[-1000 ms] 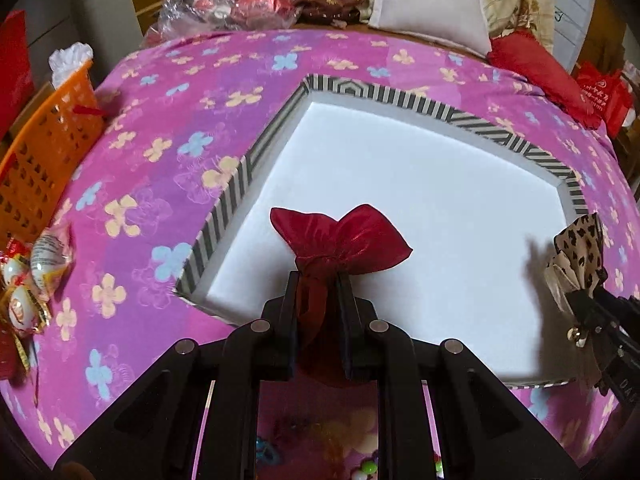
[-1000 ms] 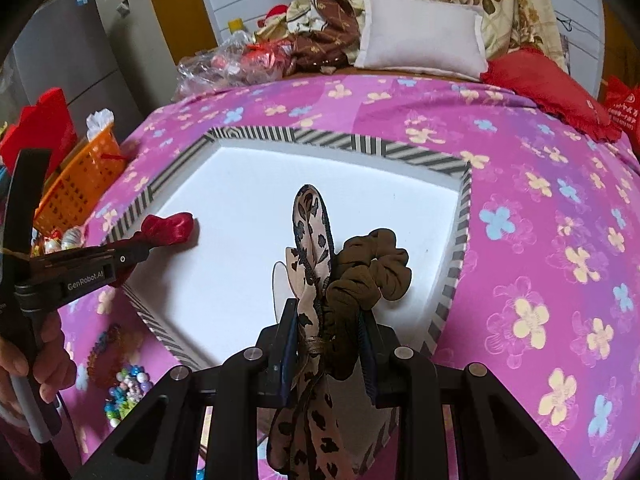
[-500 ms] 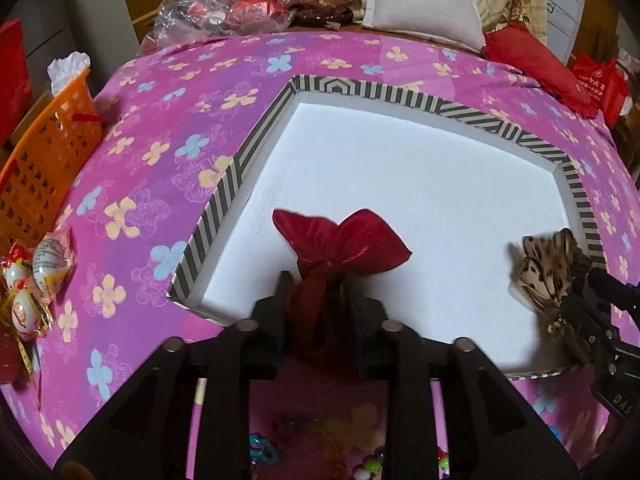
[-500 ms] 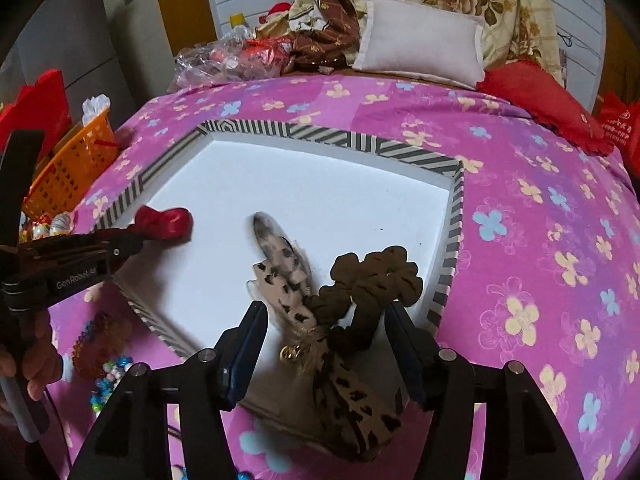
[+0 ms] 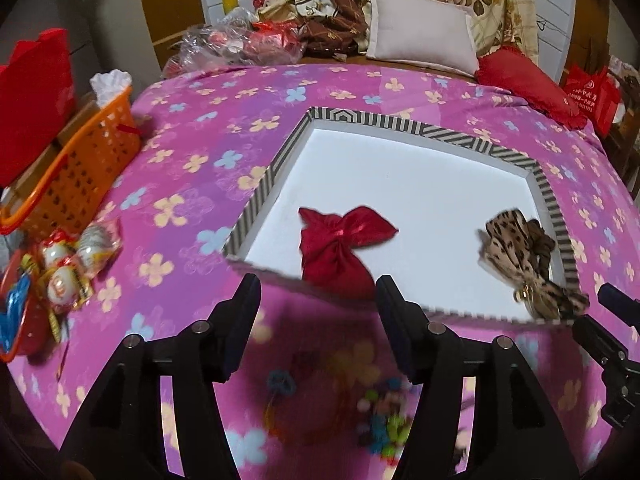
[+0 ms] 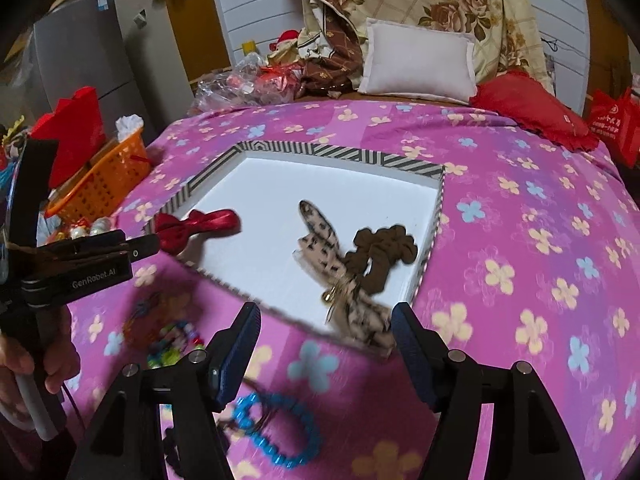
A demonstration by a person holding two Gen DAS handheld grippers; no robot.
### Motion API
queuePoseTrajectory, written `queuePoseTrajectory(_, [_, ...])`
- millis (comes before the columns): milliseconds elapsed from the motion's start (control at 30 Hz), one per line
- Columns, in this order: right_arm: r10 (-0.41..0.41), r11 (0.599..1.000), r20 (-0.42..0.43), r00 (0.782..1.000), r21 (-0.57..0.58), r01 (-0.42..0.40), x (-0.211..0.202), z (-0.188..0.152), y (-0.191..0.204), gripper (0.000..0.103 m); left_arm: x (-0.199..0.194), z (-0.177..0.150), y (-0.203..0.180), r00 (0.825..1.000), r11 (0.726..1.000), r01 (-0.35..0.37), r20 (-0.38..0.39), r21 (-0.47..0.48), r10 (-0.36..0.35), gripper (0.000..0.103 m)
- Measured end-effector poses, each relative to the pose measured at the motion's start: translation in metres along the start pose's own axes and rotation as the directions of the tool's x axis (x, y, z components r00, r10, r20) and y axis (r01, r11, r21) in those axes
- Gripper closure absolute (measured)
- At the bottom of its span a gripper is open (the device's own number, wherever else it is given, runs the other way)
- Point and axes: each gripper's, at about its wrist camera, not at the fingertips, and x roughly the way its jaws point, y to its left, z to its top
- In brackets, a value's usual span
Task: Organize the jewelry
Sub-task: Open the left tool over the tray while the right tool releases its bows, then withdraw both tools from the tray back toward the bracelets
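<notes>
Two pieces are in the tray (image 5: 267, 184) now: red bow (image 5: 340, 240) just ahead of my left gripper (image 5: 318, 312), leopard bow (image 6: 332, 256) with the brown scrunchie (image 6: 380, 252) touching it, just ahead of my right gripper (image 6: 326, 346). Both grippers are spread wide with nothing between the fingers. The red bow's tail lies over the near rim, and the leopard bow's tail also hangs over the near edge.

Step in hand, as I read it: drop-off done for these, on to the next pickup. Loose items remain on the bedspread (image 6: 520, 208) outside the tray: blue bead bracelet (image 6: 280, 432) below and between my right fingers, a blurred pile of colourful beads (image 5: 384, 416) under my left gripper.

Next move calls for dropping each gripper low onto those, fingers straddling a strand, then closing. Beads are thin and will likely slip, so grab across the loop. Might also nudge both tails fully inside the rim.
</notes>
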Motion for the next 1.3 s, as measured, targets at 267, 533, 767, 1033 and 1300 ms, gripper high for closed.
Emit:
queuePoseTrajectory(267, [0.006, 1.0, -0.013, 1.0, 0.024, -0.006, -0.022, -0.031, 0.008, 0.037, -0.033, -0.04, 0.002, 0.999, 0.999, 0.047, 0.0, -0.027, -0.047, 0.043])
queuePoseTrajectory(533, [-0.006, 1.0, -0.003, 1.0, 0.03, 0.006, -0.039, -0.049, 0.003, 0.031, -0.054, -0.066, 0.003, 0.998, 0.996, 0.069, -0.01, -0.056, -0.07, 0.043])
queuePoseTrajectory(767, [-0.002, 1.0, 0.013, 1.0, 0.023, 0.002, -0.045, -0.053, 0.0, 0.029, -0.064, -0.083, 0.002, 0.996, 0.993, 0.087, -0.018, -0.085, -0.089, 0.043])
queuePoseTrajectory(1033, [0.006, 1.0, 0.007, 1.0, 0.026, -0.006, -0.049, -0.058, 0.0, 0.029, -0.07, -0.094, -0.006, 0.993, 0.99, 0.114, -0.032, -0.081, -0.117, 0.043])
queuePoseTrajectory(1300, [0.01, 1.0, 0.021, 1.0, 0.017, -0.01, -0.059, -0.06, 0.006, 0.029, -0.081, -0.098, -0.007, 0.994, 0.991, 0.113, -0.006, -0.072, -0.113, 0.043])
